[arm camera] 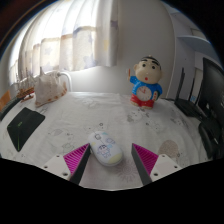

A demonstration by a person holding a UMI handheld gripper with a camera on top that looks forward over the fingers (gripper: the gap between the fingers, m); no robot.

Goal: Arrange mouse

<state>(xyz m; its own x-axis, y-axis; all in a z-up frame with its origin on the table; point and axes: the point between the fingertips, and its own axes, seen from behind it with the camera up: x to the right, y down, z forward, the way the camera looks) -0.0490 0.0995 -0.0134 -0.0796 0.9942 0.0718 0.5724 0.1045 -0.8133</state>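
The mouse (pixel 106 150) lies on the worktop (pixel 90 115) between the fingers of the hand-held gripper (pixel 110 158), with a gap at either side. Well beyond it, to the right, a figurine (pixel 146 83) stands upright near the worktop's far edge. Far off to the left sits a bag (pixel 47 89), and nearer on that side lies a flat pad (pixel 23 126). Curtains (pixel 75 40) hang behind the worktop.

Pale patterned tabletop (pixel 70 125), bright curtained window (pixel 70 40) behind it, plain wall (pixel 140 30) beside the window, possibly grey
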